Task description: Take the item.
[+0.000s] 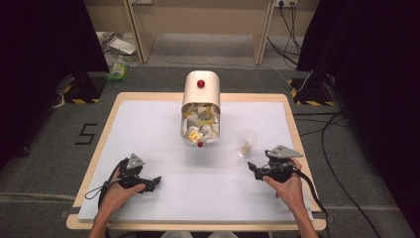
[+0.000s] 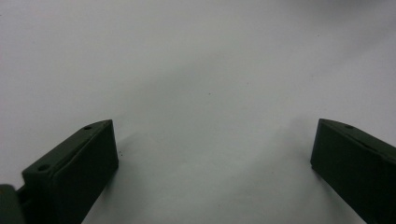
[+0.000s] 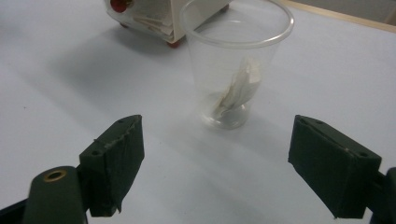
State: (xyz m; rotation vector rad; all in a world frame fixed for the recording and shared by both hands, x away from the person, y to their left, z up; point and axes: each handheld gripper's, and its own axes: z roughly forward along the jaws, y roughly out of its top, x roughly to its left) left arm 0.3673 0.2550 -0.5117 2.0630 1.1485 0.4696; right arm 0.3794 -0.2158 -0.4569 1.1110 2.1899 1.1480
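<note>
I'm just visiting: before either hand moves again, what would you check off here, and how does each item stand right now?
1. Right gripper open, nothing between its jaws: ok.
2. Left gripper open, over bare white table: ok.
3. Clear cup upright, just ahead of the right gripper: ok.
4. Cup contents: one pale sachet inside: ok.
5. Box of sachets has its front open, packets reachable: ok.
6. Whether the box is steady on its red feet: cannot tell.

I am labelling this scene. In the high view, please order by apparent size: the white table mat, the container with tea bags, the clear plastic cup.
1. White table mat, by far the largest.
2. Container with tea bags.
3. Clear plastic cup, the smallest.
</note>
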